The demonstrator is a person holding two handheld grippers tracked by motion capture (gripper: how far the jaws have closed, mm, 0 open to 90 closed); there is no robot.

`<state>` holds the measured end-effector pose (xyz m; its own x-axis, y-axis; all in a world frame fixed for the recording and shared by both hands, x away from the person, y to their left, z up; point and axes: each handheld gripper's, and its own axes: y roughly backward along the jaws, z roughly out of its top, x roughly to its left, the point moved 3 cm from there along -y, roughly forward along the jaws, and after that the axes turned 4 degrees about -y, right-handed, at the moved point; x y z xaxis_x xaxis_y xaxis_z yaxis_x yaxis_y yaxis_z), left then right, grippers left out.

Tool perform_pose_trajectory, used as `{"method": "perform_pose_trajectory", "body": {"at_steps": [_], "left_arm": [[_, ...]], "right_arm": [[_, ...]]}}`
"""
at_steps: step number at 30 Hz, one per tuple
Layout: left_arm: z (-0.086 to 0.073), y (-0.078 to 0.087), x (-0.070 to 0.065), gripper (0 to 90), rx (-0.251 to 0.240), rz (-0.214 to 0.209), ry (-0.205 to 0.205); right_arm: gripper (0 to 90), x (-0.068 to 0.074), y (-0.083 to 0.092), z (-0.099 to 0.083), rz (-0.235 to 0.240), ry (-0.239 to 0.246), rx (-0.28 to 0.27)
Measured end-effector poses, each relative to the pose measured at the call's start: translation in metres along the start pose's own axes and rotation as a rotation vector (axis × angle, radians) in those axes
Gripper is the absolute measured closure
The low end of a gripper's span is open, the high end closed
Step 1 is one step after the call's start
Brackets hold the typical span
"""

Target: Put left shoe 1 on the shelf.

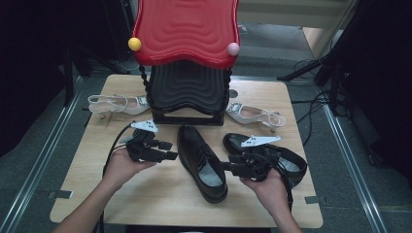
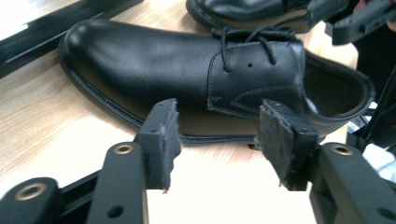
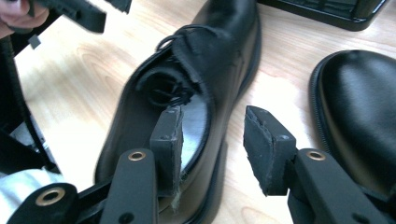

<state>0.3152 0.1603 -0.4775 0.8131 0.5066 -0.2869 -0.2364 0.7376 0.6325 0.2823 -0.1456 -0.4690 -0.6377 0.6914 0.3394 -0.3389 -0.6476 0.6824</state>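
Observation:
Two black lace-up shoes lie on the wooden table (image 1: 160, 194). The middle shoe (image 1: 201, 162) (image 2: 163, 65) (image 3: 224, 51) points away from me. My left gripper (image 1: 169, 150) (image 2: 217, 123) is open just left of it, jaws facing its side with nothing between them. From the right, my right gripper (image 1: 228, 168) (image 3: 215, 126) stands open over its heel end. One jaw hangs above the insole and the other outside the side wall, without pressing. The second shoe (image 1: 291, 162) (image 3: 359, 102) lies behind my right hand.
A black stool (image 1: 187, 87) with a red seat (image 1: 187, 29) above it stands at the back middle of the table. A white heeled sandal (image 1: 114, 103) lies left of it and another (image 1: 255, 114) to its right. Bare wood runs along the front edge.

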Motion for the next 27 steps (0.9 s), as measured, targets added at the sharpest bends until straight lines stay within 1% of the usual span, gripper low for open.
{"method": "perform_pose_trajectory", "body": {"at_steps": [4,7,8,9,10,13,15,16,17,18,19,21,22,24,25,27], "left_arm": [[0.009,0.008,-0.003,57.3,-0.018,-0.018,-0.006],[0.018,0.013,-0.004,59.7,-0.021,-0.018,-0.014],[0.021,0.015,-0.006,60.3,-0.028,-0.025,-0.011],[0.024,0.016,-0.007,62.4,-0.025,-0.039,-0.011],[0.027,0.017,-0.008,62.4,-0.028,-0.047,-0.009],[0.038,0.022,-0.008,65.4,-0.017,-0.035,-0.038],[0.046,0.026,-0.007,68.9,-0.031,-0.051,-0.035],[0.049,0.028,-0.006,71.3,-0.037,-0.058,-0.029],[0.053,0.030,-0.005,74.0,-0.034,-0.060,-0.030],[0.057,0.032,-0.004,74.2,-0.033,-0.048,-0.035],[0.060,0.034,-0.003,76.0,-0.025,-0.045,-0.040],[0.068,0.037,0.000,76.5,-0.031,-0.039,-0.039],[0.072,0.039,0.002,76.5,-0.037,-0.041,-0.036],[0.081,0.043,0.004,76.6,-0.045,-0.027,-0.039],[0.085,0.045,0.005,76.6,-0.050,-0.029,-0.039],[0.094,0.048,0.007,76.6,-0.051,-0.019,-0.049]], "right_arm": [[58.3,0.011,0.001,-0.001,0.022,0.001,0.009],[57.0,0.019,-0.001,0.001,0.026,0.017,0.022],[56.8,0.022,-0.003,0.002,0.031,0.024,0.028],[56.9,0.025,-0.004,0.003,0.036,0.030,0.034],[57.0,0.028,-0.007,0.004,0.041,0.036,0.036],[57.2,0.037,-0.015,0.005,0.056,0.048,0.056],[57.9,0.042,-0.022,0.005,0.068,0.043,0.075],[58.9,0.044,-0.026,0.006,0.071,0.048,0.083],[59.0,0.046,-0.030,0.006,0.072,0.049,0.092],[59.2,0.048,-0.033,0.006,0.070,0.060,0.097],[59.5,0.049,-0.036,0.006,0.072,0.064,0.106],[61.0,0.053,-0.041,0.007,0.075,0.067,0.125],[61.4,0.054,-0.043,0.008,0.072,0.078,0.131],[62.3,0.058,-0.051,0.009,0.067,0.087,0.159],[62.3,0.058,-0.051,0.009,0.067,0.087,0.159],[62.5,0.059,-0.056,0.010,0.061,0.087,0.182]]}}
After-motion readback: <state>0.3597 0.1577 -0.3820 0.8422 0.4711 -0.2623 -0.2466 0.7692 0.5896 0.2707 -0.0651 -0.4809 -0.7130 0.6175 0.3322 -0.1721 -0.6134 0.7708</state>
